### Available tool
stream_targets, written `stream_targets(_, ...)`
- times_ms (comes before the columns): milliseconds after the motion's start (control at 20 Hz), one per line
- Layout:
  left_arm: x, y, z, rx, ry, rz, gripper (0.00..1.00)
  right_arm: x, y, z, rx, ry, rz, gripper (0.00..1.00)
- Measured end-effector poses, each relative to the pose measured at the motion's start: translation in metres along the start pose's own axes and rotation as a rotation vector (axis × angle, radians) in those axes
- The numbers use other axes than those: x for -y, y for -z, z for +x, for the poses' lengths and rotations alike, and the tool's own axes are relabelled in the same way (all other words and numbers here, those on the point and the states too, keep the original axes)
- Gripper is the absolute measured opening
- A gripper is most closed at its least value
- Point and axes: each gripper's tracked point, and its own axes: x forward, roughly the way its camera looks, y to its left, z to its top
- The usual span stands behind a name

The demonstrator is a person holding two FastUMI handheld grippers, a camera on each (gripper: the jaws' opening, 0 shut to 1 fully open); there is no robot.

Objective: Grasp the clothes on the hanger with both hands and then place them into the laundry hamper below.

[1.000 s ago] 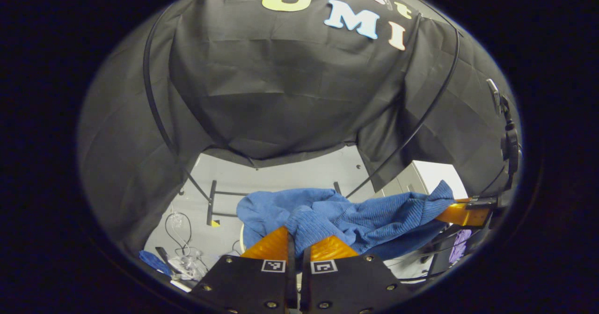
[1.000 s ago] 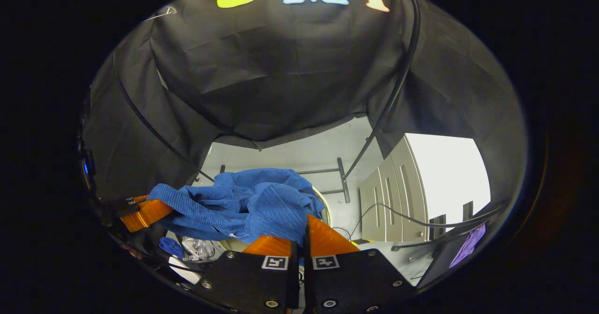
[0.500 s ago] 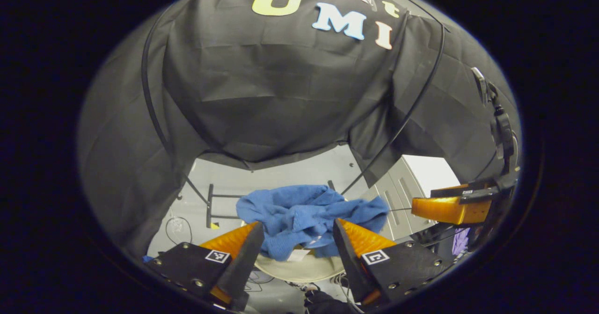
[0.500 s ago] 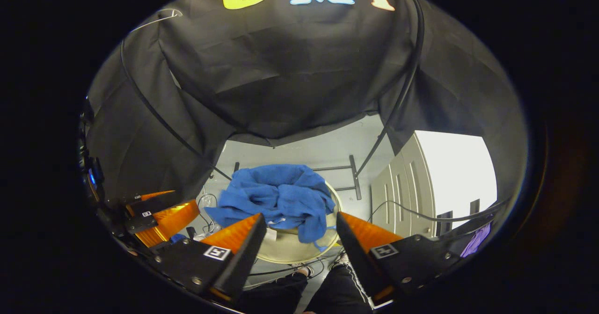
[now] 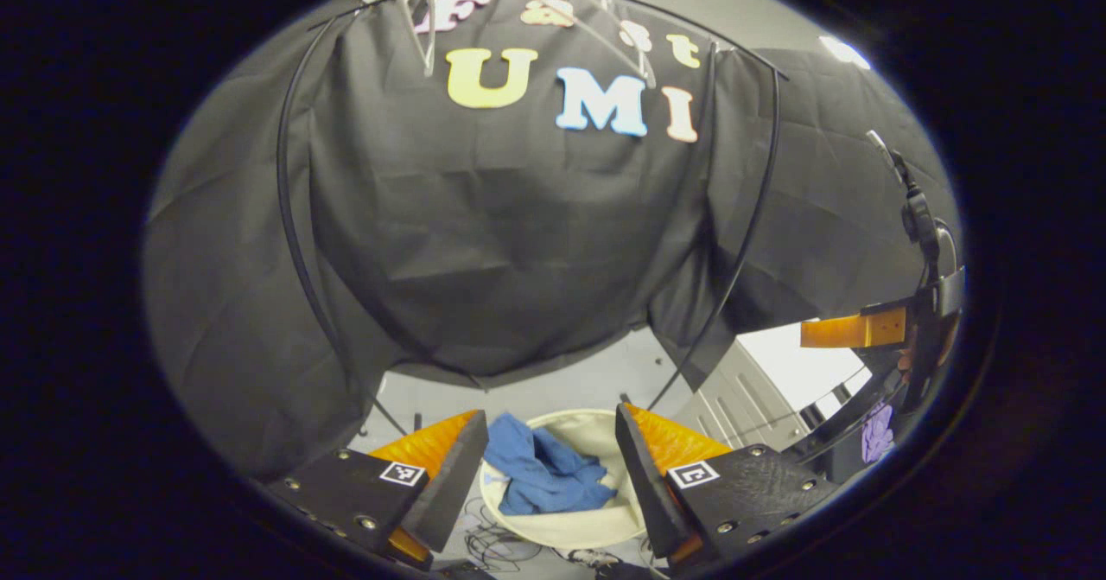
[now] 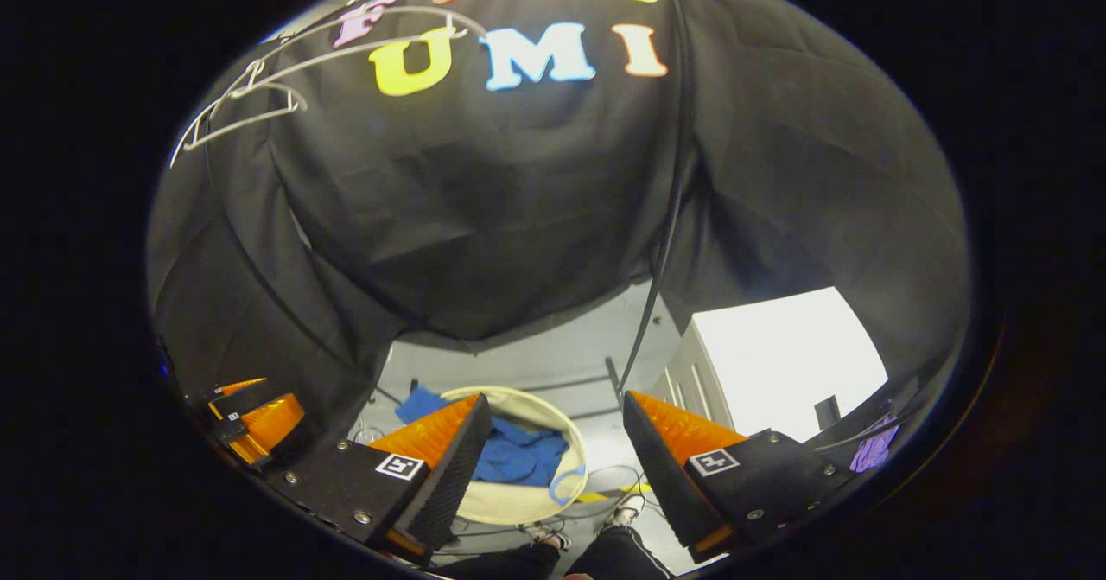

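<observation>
Lying crumpled in the round laundry hamper (image 5: pixel 570 524) on the floor is the blue garment (image 5: pixel 544 476), one fold draped over the hamper's rim in the right gripper view. Both tongs, left (image 5: pixel 546 459) and right (image 6: pixel 553 450), hang wide apart with nothing held, above the hamper with the garment below and ahead of each. White hangers (image 6: pixel 285 74) hang bare near the booth's top edge, so the job looks done.

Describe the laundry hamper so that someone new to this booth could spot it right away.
Start at the black cloth wall and follow it down to the pale grey floor. There stands the round cream fabric laundry hamper, seen between the open fingers of the left gripper. It is the one light, round container down there, with a crumpled blue knitted garment lying inside it.
</observation>
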Motion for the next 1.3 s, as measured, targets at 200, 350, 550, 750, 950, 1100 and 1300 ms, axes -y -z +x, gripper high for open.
stream_targets(200, 0.016, -0.094, -0.028, 0.152, -0.031, 0.021, 0.81, 0.015, -0.063, -0.019, 0.176, 0.013, -0.002, 0.95)
stream_targets(350, 0.035, -0.155, -0.058, 0.244, -0.069, 0.009, 0.81, 0.023, -0.11, -0.035, 0.295, -0.012, 0.005, 0.92)
stream_targets(550, 0.071, -0.225, -0.094, 0.348, -0.137, -0.039, 0.81, 0.056, -0.171, -0.075, 0.455, -0.013, -0.024, 0.92)
stream_targets(750, 0.103, -0.292, -0.129, 0.437, -0.202, -0.061, 0.8, 0.101, -0.218, -0.109, 0.6, -0.001, -0.082, 0.92)
stream_targets(950, 0.143, -0.313, -0.17, 0.512, -0.27, -0.057, 0.8, 0.139, -0.243, -0.127, 0.681, -0.024, -0.099, 0.94)
stream_targets(1100, 0.17, -0.319, -0.214, 0.562, -0.346, -0.07, 0.8, 0.166, -0.249, -0.14, 0.712, -0.053, -0.09, 0.95)
stream_targets(1300, 0.186, -0.288, -0.269, 0.583, -0.432, -0.053, 0.8, 0.185, -0.245, -0.152, 0.739, -0.102, -0.097, 0.94)
